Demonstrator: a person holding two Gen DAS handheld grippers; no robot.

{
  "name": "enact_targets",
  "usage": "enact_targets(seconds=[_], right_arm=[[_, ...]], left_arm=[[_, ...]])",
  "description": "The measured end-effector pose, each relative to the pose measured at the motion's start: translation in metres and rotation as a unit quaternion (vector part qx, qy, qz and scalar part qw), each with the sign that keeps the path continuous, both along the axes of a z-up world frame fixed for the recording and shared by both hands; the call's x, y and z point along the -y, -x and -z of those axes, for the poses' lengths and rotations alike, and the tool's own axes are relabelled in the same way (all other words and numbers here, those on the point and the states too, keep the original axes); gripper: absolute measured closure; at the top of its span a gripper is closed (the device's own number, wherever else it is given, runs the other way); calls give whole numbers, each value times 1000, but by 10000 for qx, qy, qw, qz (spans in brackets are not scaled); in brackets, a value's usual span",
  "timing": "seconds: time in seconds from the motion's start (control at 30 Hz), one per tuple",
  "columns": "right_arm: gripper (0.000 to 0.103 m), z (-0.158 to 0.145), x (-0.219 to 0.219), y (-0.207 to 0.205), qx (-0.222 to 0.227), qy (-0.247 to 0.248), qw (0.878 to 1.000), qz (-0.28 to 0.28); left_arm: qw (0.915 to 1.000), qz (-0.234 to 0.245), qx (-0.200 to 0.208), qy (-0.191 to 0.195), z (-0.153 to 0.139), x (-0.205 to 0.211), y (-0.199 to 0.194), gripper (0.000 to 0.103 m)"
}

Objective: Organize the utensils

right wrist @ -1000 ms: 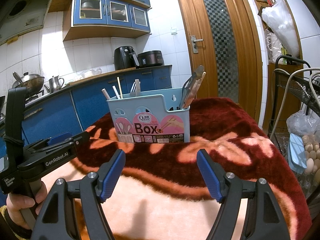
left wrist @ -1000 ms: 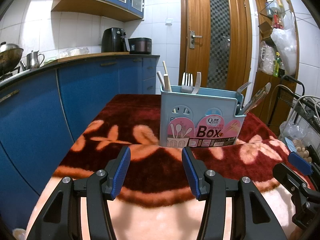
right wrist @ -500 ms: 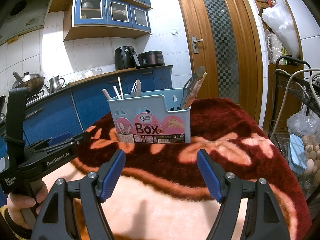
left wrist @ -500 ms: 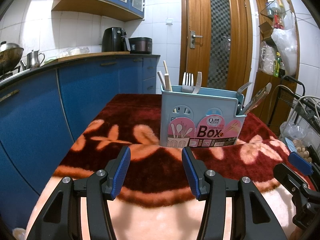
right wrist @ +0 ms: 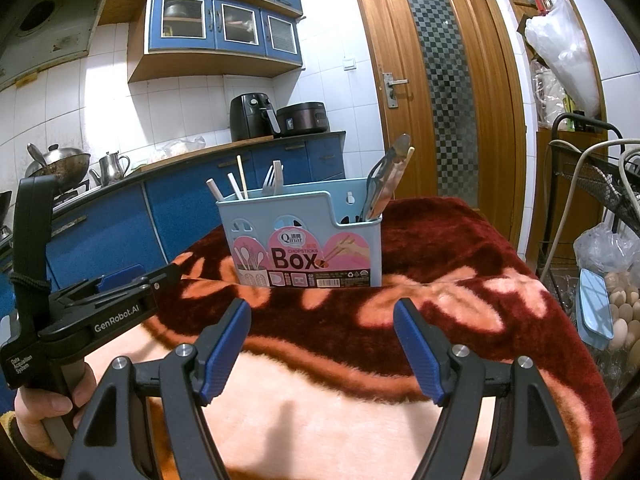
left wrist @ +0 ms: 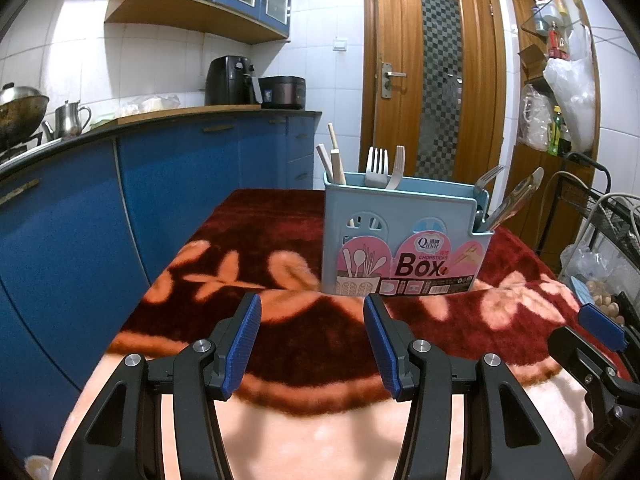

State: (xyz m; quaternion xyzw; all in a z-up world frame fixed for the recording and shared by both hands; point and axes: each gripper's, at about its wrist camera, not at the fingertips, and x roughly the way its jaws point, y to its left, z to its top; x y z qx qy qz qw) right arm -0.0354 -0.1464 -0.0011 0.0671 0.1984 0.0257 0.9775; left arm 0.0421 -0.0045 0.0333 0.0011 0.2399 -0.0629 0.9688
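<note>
A light-blue utensil box (left wrist: 404,236) labelled "Box" stands upright on the red and peach blanket (left wrist: 256,248). It holds chopsticks (left wrist: 335,160) at its left, forks (left wrist: 378,166) in the middle and spoons (left wrist: 516,196) at its right. The box also shows in the right wrist view (right wrist: 304,236). My left gripper (left wrist: 312,342) is open and empty, a short way in front of the box. My right gripper (right wrist: 322,346) is open and empty, in front of the box too. The left gripper's body shows at the left of the right wrist view (right wrist: 92,312).
Blue kitchen cabinets (left wrist: 120,200) run along the left. A wooden door (left wrist: 432,92) stands behind the table. A wire rack with eggs (right wrist: 618,308) and a blue lid (right wrist: 596,308) stands at the right edge.
</note>
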Motion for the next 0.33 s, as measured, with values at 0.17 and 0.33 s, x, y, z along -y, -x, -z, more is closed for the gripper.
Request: enact_targets(seconds=[0.17,0.33], right_arm=[[27,0,0,0,-3,5,10000,-2],[27,0,0,0,2,-1,10000,1]], left_arm=[[10000,2,-1,-2,0,0,0,48],[10000,-5,-9,1,-2,-1,-1,48]])
